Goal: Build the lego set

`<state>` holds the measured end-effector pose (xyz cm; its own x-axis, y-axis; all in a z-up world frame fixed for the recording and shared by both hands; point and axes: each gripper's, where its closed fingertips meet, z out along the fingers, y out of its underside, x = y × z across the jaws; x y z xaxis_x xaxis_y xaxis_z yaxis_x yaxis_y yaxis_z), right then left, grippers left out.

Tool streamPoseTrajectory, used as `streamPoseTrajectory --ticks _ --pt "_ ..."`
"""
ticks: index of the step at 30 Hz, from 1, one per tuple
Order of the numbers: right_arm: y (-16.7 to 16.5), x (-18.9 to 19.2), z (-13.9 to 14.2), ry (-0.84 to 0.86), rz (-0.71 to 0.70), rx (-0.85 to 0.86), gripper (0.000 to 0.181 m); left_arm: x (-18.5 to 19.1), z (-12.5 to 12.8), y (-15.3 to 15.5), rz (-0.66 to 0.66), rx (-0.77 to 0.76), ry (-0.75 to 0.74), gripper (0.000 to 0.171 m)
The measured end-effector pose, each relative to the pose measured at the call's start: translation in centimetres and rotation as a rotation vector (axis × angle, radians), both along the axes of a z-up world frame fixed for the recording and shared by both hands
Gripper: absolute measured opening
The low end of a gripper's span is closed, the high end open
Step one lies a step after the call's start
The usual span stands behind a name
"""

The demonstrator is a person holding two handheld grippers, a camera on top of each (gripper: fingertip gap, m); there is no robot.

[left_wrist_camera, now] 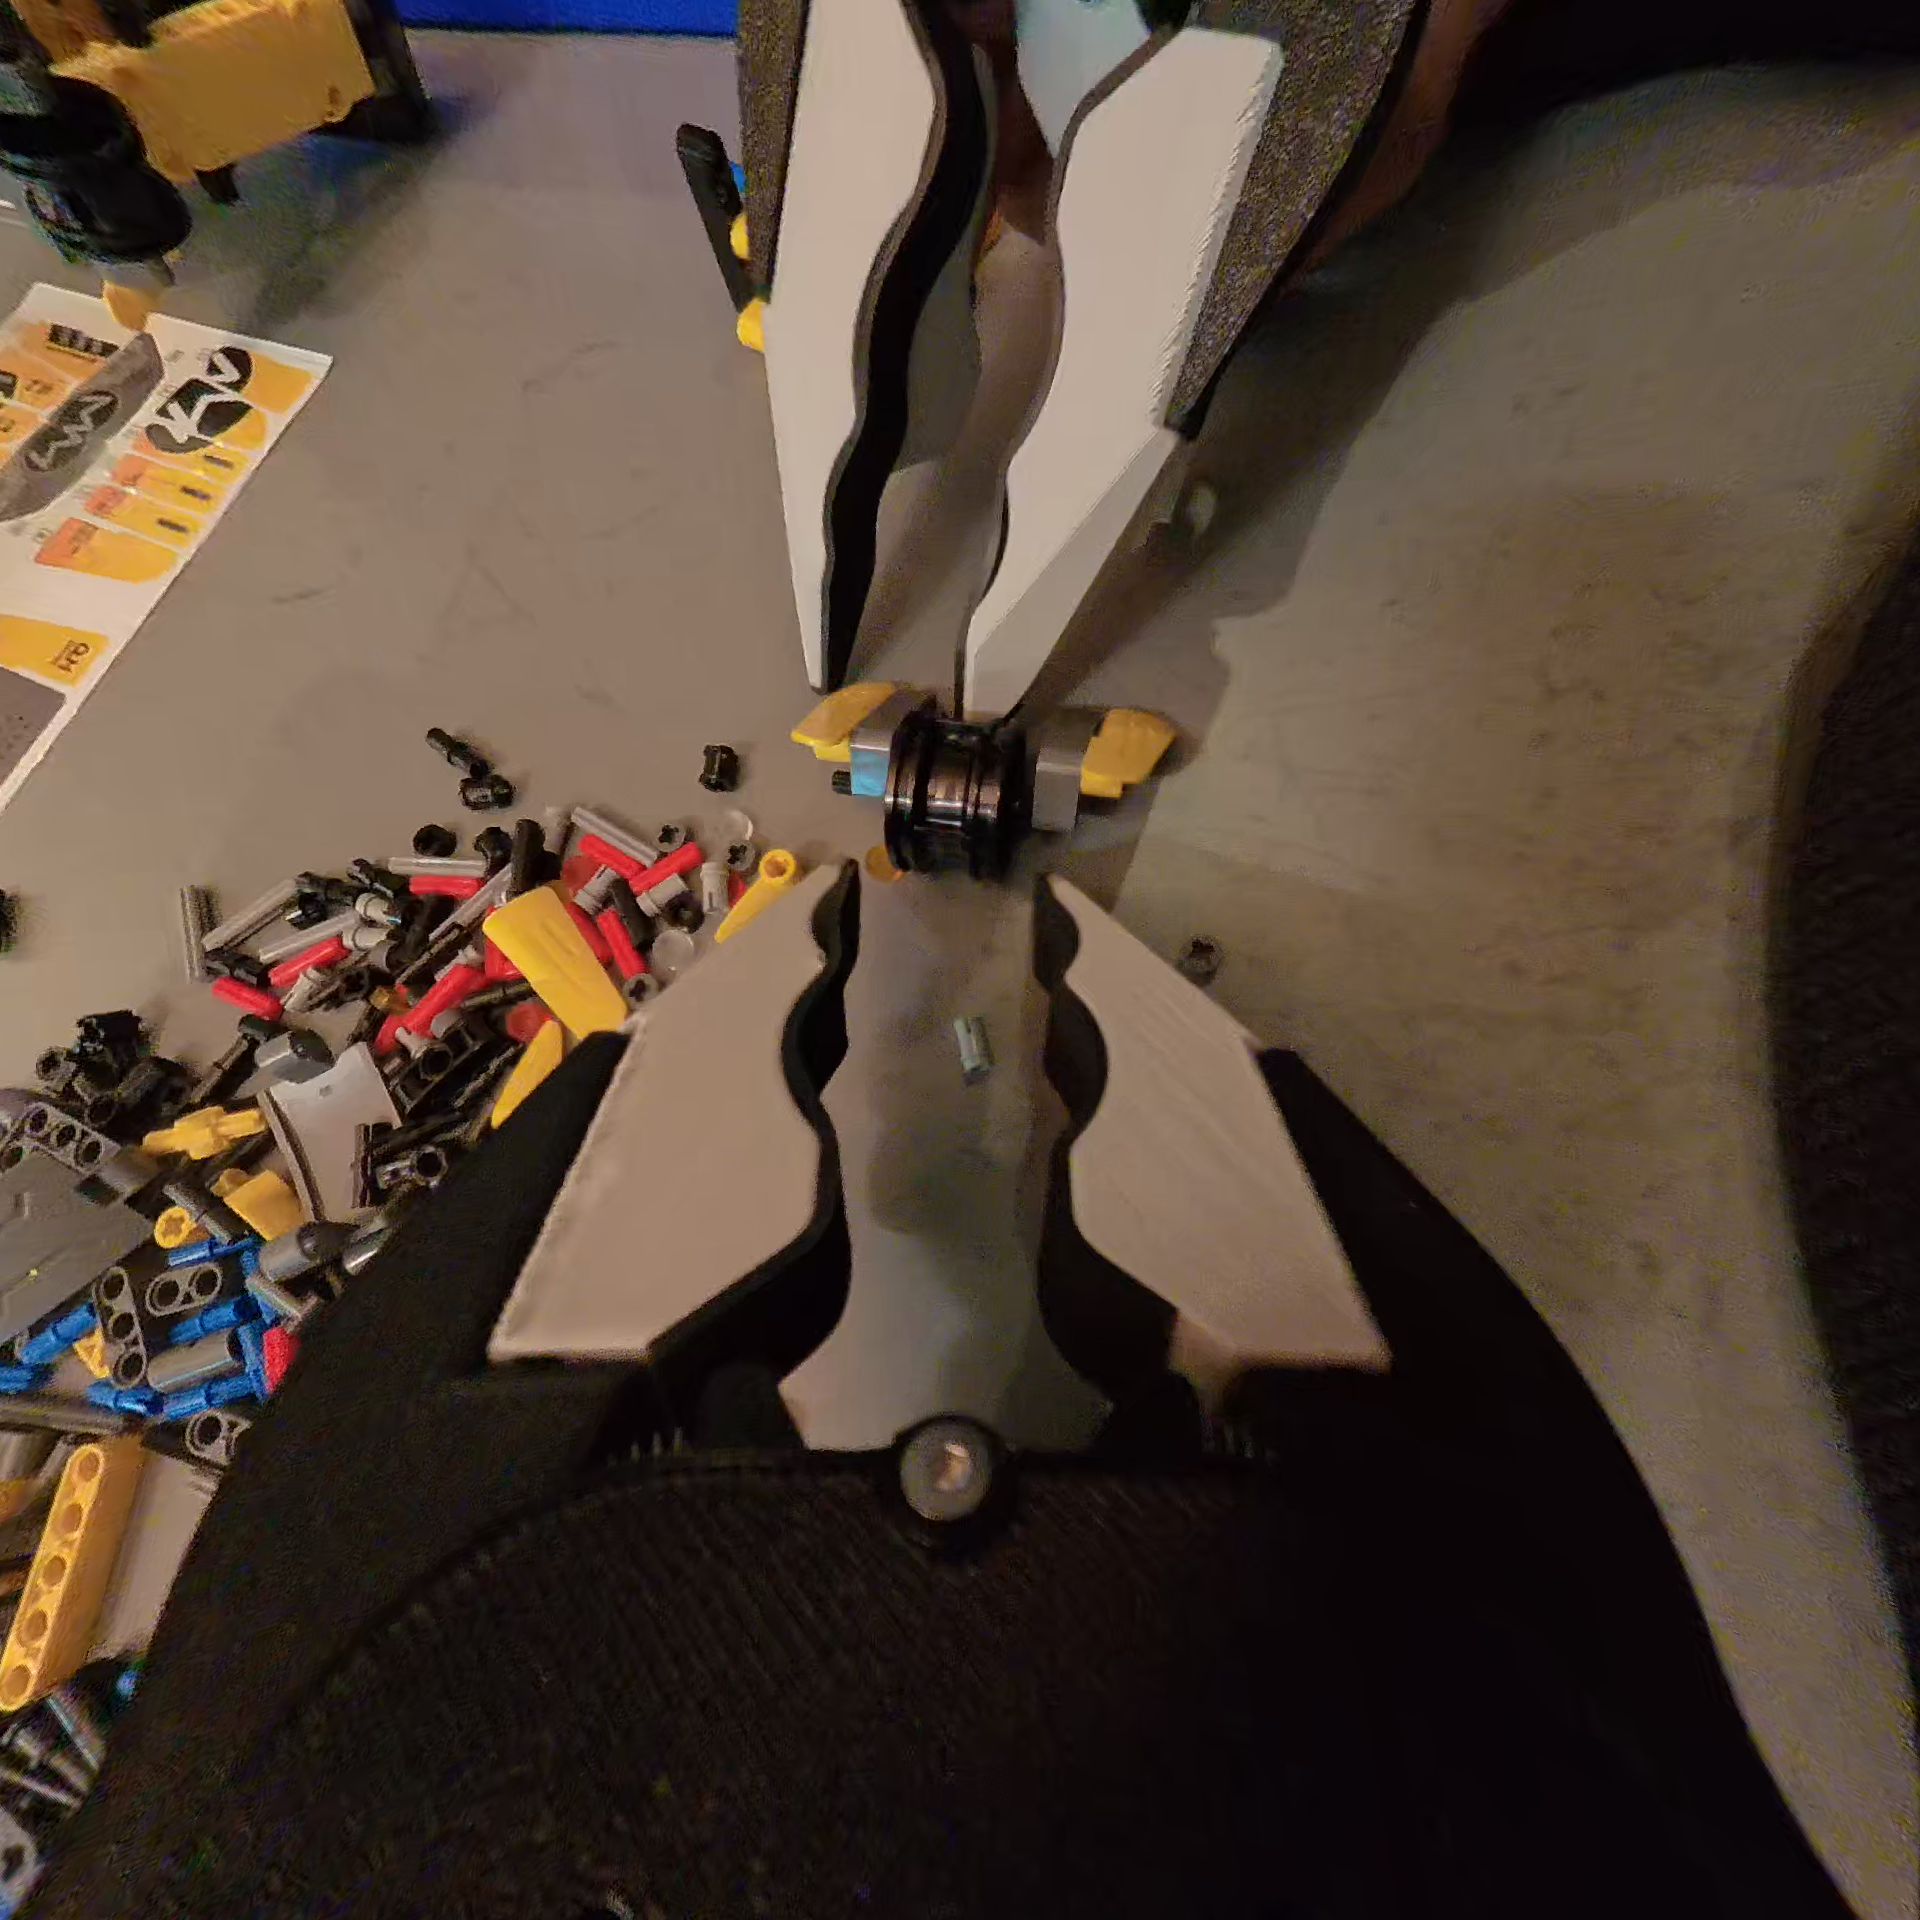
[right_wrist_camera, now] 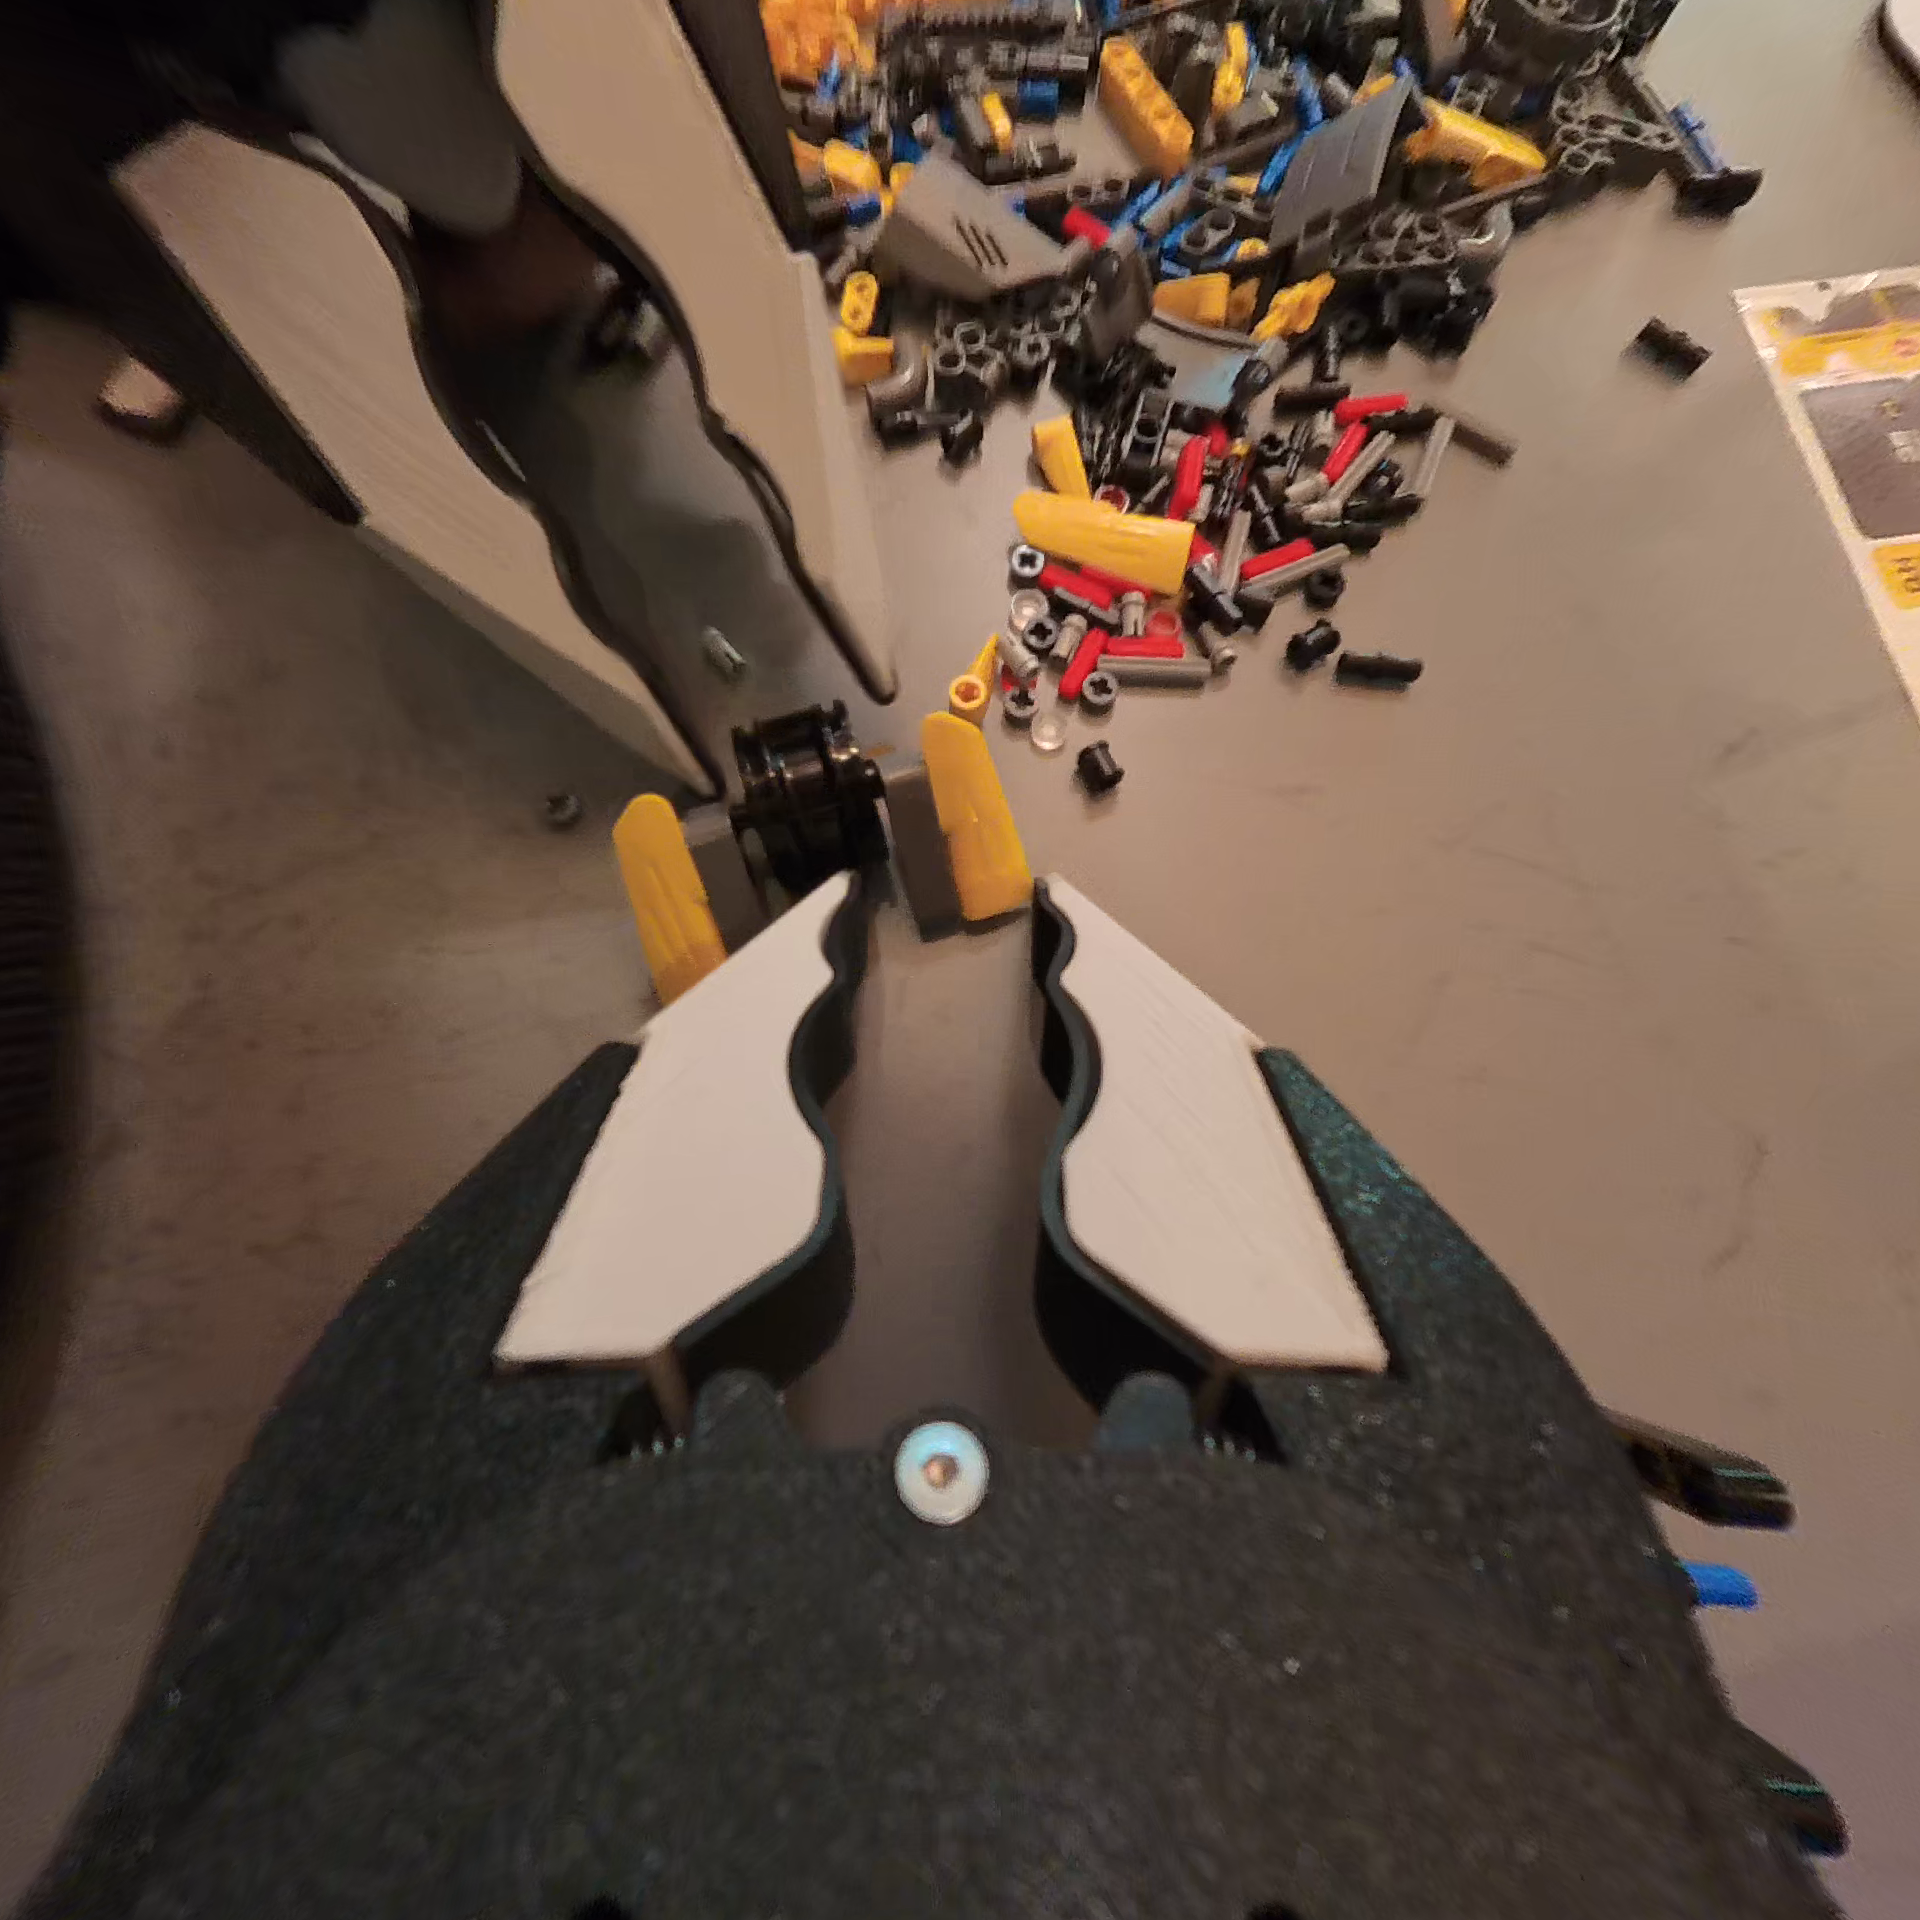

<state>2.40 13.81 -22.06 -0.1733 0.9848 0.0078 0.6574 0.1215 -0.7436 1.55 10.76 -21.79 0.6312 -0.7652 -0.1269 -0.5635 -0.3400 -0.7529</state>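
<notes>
Centrally, a small plastic building-brick assembly point(left_wrist_camera: 977, 784) — black ribbed wheel hub between two grey blocks, each capped with a yellow curved piece — lies on the grey tabletop point(left_wrist_camera: 1455, 727). It sits just beyond the tips of the left gripper point(left_wrist_camera: 945, 883), whose jaws are spread, holding nothing; a small pale-grey pin point(left_wrist_camera: 971, 1044) lies on the table between its fingers.

From the far side, the right gripper point(left_wrist_camera: 904, 681) points down at the same assembly, jaws parted; its fingertips point(left_wrist_camera: 987, 686) appear to touch the top of the hub, though contact is not certain. In the right wrist view the assembly point(right_wrist_camera: 821, 821) lies just ahead of that gripper's point(right_wrist_camera: 945, 883) tips, the right-hand grey block partly between them; nothing is clamped.

A heap of loose red, black, grey, blue and yellow brick parts point(left_wrist_camera: 416, 987) lies left of the left gripper. A printed sticker sheet point(left_wrist_camera: 114, 488) lies farther left. A partly built yellow-and-black model point(left_wrist_camera: 156, 104) stands at the far corner.
</notes>
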Motion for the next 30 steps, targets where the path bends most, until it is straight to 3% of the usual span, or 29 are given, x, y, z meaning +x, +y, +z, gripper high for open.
streamPoseTrajectory --ticks 3,25,30 --pt "-0.1 0.0 -0.1 -0.004 0.013 0.057 0.024 0.3 -0.2 -0.3 -0.024 0.023 0.031 0.019" --pt "2.8 2.0 0.5 -0.019 -0.060 0.235 0.023 0.4 -0.3 -0.4 -0.029 0.056 0.067 0.021" --pt "2.3 2.2 0.7 -0.008 -0.031 0.173 0.043 0.3 -0.3 -0.4 -0.027 0.055 0.065 0.022"
